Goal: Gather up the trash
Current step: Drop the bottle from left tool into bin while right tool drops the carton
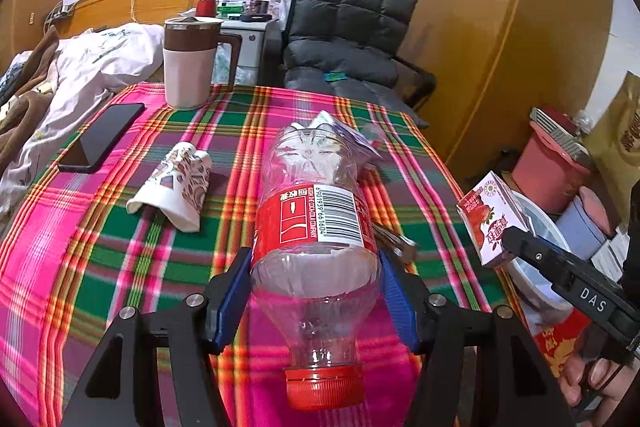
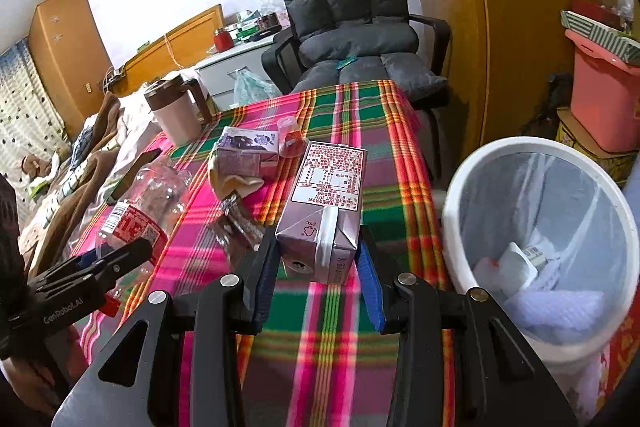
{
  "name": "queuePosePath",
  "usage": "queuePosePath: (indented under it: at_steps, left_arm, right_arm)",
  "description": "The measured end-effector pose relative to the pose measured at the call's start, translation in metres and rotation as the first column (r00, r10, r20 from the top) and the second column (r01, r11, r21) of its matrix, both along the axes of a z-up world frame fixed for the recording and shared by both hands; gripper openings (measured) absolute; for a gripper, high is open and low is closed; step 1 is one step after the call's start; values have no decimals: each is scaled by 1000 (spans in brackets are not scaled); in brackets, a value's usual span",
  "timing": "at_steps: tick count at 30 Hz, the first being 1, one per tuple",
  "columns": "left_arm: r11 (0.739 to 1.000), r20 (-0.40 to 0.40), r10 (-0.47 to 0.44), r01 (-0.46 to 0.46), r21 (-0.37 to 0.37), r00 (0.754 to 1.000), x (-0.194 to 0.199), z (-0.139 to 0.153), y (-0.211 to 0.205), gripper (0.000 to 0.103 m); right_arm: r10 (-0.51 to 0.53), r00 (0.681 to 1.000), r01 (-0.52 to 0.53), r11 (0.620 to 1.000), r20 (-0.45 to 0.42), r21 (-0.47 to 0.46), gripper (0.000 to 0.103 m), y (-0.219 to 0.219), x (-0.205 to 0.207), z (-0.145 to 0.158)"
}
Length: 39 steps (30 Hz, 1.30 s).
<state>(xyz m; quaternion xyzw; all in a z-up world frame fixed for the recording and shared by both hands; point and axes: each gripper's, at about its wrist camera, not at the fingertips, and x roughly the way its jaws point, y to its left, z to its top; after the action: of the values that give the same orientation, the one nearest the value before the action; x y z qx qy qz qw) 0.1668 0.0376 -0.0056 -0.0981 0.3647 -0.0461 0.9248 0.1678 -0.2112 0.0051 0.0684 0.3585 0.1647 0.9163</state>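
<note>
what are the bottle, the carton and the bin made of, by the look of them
Bottle: clear thin plastic, glossy; you see the cloth through it, and the cap is red ridged plastic.
Carton: coated paperboard, smooth with a slight sheen; folded seams and printed panels.
Bin: white hard plastic, probably, going by its smooth moulded rim; lined with a thin translucent bag.

The clear plastic bottle with a red label (image 1: 316,227) bears a barcode reading 6901939661604. "DAS" stands on the black right gripper (image 1: 505,239) beside it; "GenRobot.AI" on the black left gripper (image 2: 140,251). The pale purple drink carton (image 2: 326,203) carries "FSC" (its other print is unreadable).
</note>
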Motion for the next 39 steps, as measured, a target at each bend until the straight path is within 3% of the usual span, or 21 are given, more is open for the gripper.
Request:
queuePosePath:
  at_steps: [12, 27, 39]
  left_arm:
    - [997, 8, -71, 71, 13, 997, -34, 11, -39, 62]
    - [985, 15, -170, 169, 32, 985, -30, 19, -88, 62]
    - [942, 26, -336, 335, 35, 942, -5, 22, -163, 62]
  right_arm:
    - [-35, 999, 35, 999, 7, -13, 40, -24, -31, 2]
    - [-103, 994, 103, 995, 31, -4, 40, -53, -44, 4]
    - [-241, 970, 241, 970, 21, -14, 40, -107, -50, 0]
